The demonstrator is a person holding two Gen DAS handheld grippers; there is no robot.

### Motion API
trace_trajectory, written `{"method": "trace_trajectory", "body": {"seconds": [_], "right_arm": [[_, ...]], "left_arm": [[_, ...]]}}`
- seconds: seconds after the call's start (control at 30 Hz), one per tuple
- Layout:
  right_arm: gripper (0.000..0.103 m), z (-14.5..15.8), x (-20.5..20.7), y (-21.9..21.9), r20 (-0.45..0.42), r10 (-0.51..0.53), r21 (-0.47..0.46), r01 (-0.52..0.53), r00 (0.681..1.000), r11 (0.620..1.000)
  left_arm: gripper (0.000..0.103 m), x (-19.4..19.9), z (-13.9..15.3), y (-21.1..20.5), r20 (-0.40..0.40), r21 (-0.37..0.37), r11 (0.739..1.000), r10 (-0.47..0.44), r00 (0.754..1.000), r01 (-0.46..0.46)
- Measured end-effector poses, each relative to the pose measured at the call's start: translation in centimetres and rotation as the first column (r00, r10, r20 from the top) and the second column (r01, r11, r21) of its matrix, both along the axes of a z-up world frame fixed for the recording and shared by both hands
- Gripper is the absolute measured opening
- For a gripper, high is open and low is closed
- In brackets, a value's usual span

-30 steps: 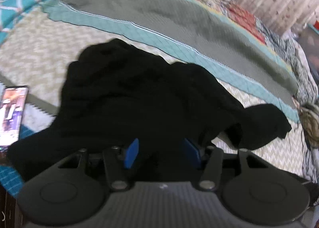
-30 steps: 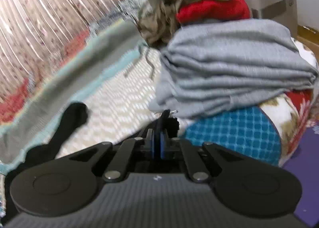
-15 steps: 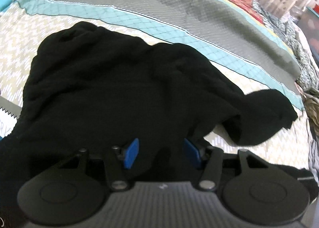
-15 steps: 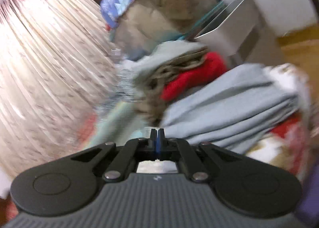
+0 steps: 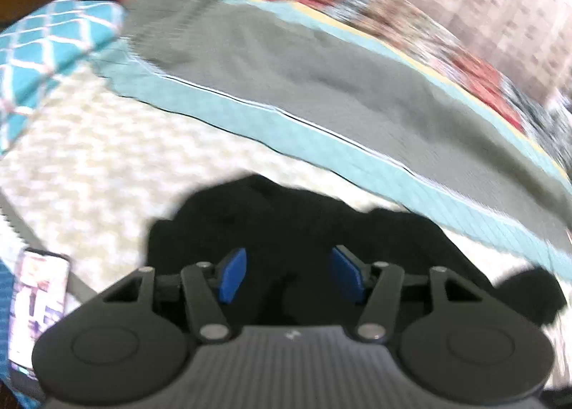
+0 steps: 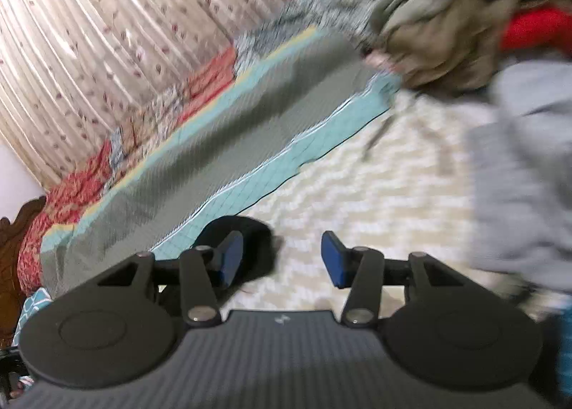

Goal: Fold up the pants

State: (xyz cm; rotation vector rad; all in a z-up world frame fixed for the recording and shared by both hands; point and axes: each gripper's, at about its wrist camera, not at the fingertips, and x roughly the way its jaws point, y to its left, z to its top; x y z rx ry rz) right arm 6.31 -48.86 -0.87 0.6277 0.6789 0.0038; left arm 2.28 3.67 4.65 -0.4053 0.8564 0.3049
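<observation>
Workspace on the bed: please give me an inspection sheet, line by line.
Surface: bed cover, cream zigzag, with a grey-teal quilt behind.
Job's things: black pants, bunched, not folded.
Clutter: phone at left; clothes pile at right.
Grippers: left gripper open above the pants; right gripper has just been opening, nothing between the jaws.
Cables: nothing seen.
Surroundings: curtain.

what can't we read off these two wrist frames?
- Pants, left wrist: near part hidden behind the left gripper; waistband and legs can't be told apart.
- Pants, right wrist: only one end shows, partly behind a finger of the right gripper.
- Phone, left wrist: cut by the edge, screen blurred.
- Clothes pile, right wrist: motion blur, cut by the edge; items uncountable.
</observation>
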Motion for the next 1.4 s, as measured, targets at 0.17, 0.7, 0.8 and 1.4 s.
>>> {"method": "trace_trajectory", "body": {"seconds": [0.17,0.7,0.8,1.4], "right_arm": [[0.052,-3.8,6.5,2.2,-0.092,0.021,0.142,-0.008,0.996,0.990],[0.006,7.5,-7.8,-1.9,0.340,-0.098,0.063,0.081,0.935,0.995],[0.021,5.2,-11.7,-2.9,0.151,-0.142,-0.097,0.158,0.978,0.983],[0.059,-0.6,0.6,-1.7,-0.250,-0.060,-0.340,-0.030,0.966,0.940]], "left_arm": [[0.054,-0.3,-1.1,4.8,-0.037,0.003,0.993,0.119,0.992,-0.119],[0.073,2.1,-4.8,7.2,-0.097,-0.031,0.993,0.114,0.989,-0.118],[0.076,3.3,-5.3,6.7,-0.116,-0.016,0.997,0.072,0.991,-0.075],[0.025,6.7,-8.0,1.4,-0.189,0.193,0.965,-0.141,0.972,0.178]]}}
